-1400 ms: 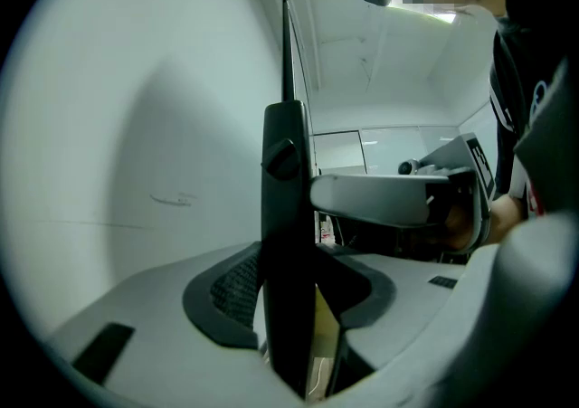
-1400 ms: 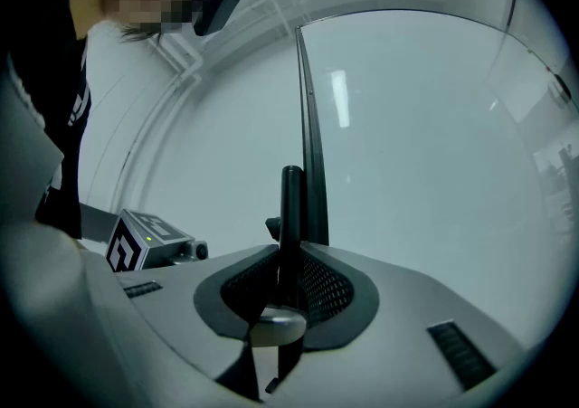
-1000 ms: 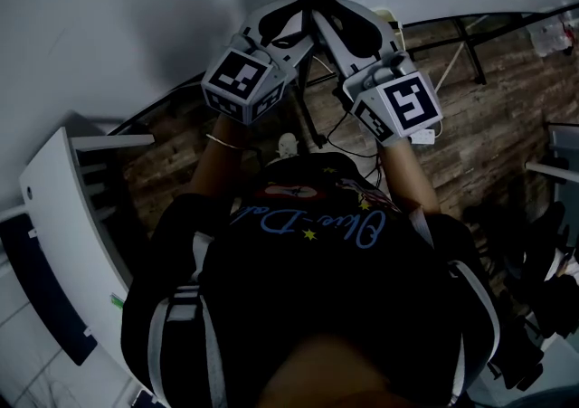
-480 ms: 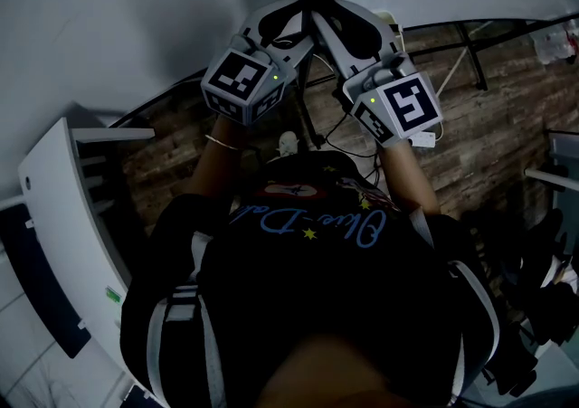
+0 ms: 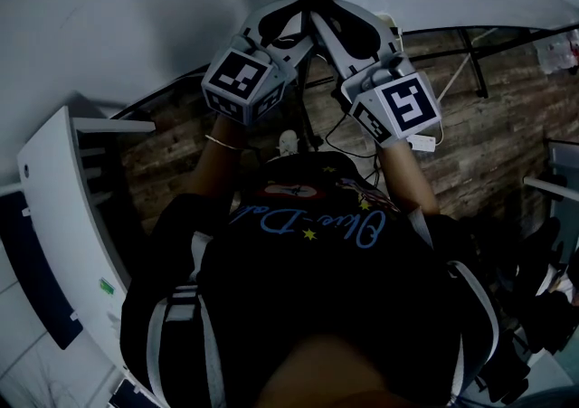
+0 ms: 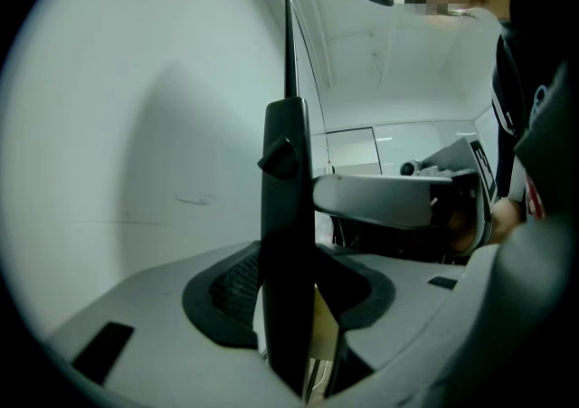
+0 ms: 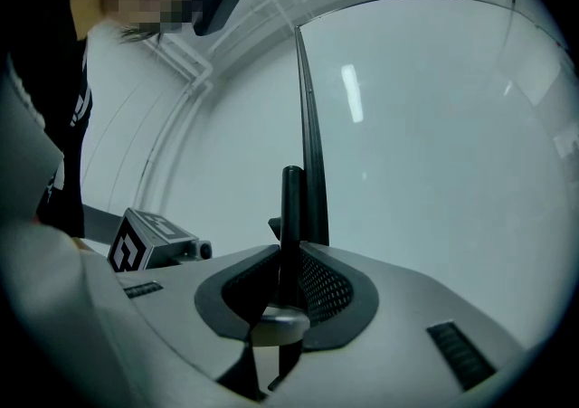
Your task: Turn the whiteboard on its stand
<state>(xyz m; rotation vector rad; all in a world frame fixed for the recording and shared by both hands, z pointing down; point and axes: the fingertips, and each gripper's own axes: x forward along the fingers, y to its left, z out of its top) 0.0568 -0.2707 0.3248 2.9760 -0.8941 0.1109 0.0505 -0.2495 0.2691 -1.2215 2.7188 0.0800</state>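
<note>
Two grips crowded at one spot, and that's my worry. My left gripper (image 6: pixel 291 293) has its jaws standing wide but closed onto the black upright (image 6: pixel 285 216) at the edge of the whiteboard (image 7: pixel 425 126), pads against it on both sides. My right gripper (image 7: pixel 288 293) has its jaws drawn in close, pads snug on a thin black rod (image 7: pixel 291 207) by that same edge. Whether it's the same post, I can't tell. The board stands edge-on right in front of me, its white face spreading away to the right in the head view.

What could go wrong: those bars look smooth and hard, so a sharp twist may skid the pads round them instead of carrying the board. With both grippers so near each other I reckon leverage is poor, and an off-line pull could drag or tip the whole stand rather than turn the panel.

Around me, a white shelf unit (image 5: pixel 63 216) sits close on my left. The stand's dark leg rails (image 5: pixel 470 58) run across the plank floor (image 5: pixel 488 126) on my right. A loose cable (image 5: pixel 348 139) trails near the base. Any of these could catch a swinging board edge or snag underfoot.
</note>
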